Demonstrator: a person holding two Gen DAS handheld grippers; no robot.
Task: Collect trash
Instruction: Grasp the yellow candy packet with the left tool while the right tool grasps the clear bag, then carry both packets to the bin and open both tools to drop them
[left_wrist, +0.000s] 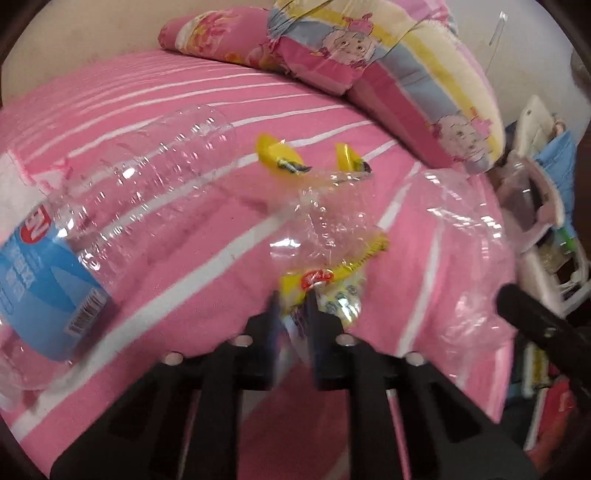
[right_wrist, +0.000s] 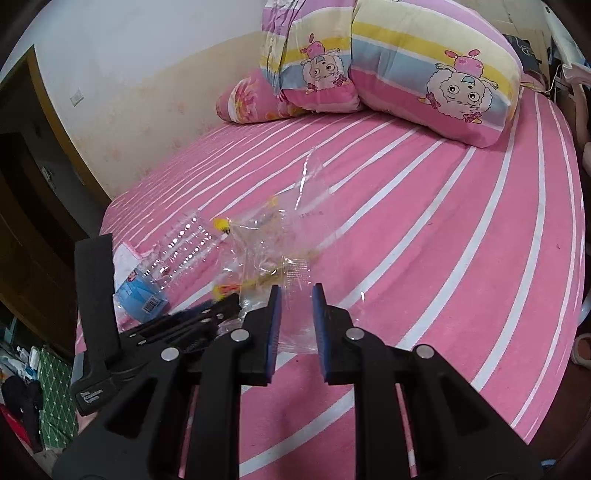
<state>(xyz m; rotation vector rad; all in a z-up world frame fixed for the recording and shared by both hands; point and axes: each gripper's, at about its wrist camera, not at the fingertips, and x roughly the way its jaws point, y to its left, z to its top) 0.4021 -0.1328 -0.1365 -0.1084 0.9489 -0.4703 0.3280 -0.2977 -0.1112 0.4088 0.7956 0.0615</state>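
The left tongs (left_wrist: 293, 301) are closed on a yellow snack wrapper (left_wrist: 325, 284), whose crumpled end, with a red oval mark, sticks up between the blue-lined fingers (left_wrist: 274, 314). The picture is blurred here, but the pads plainly pinch the wrapper's near edge. Rising from the same pinch, just ahead of these tongs, is a clear plastic bag (left_wrist: 332, 225); whether the pads also catch its film cannot be told.

To the left of the left tongs an empty clear plastic bottle (left_wrist: 122, 206) with a blue label lies on its side on the pink striped bed (left_wrist: 184, 280), its ribbed base pointing away toward the far wall. Beyond the bag, farther ahead of the tongs, two small yellow wrapper scraps (left_wrist: 275, 155) rest on the sheet.

The right tongs (right_wrist: 297, 295) show a gap between their blue pads, and a sheet of the clear plastic bag (right_wrist: 291, 258) passes through it; the film is so thin that the pads can hardly be seen to press on it, yet the fingers stand nearly as narrow as they go and the bag is drawn up taut from them, so they grip it. To their left, low and close by, lie the left tongs, and past these the bottle (right_wrist: 170, 266).

Far ahead of both tongs, at the head of the bed, sit cartoon-sheep pillows (right_wrist: 436, 77) and a folded pink quilt (right_wrist: 251, 98) against the wall.
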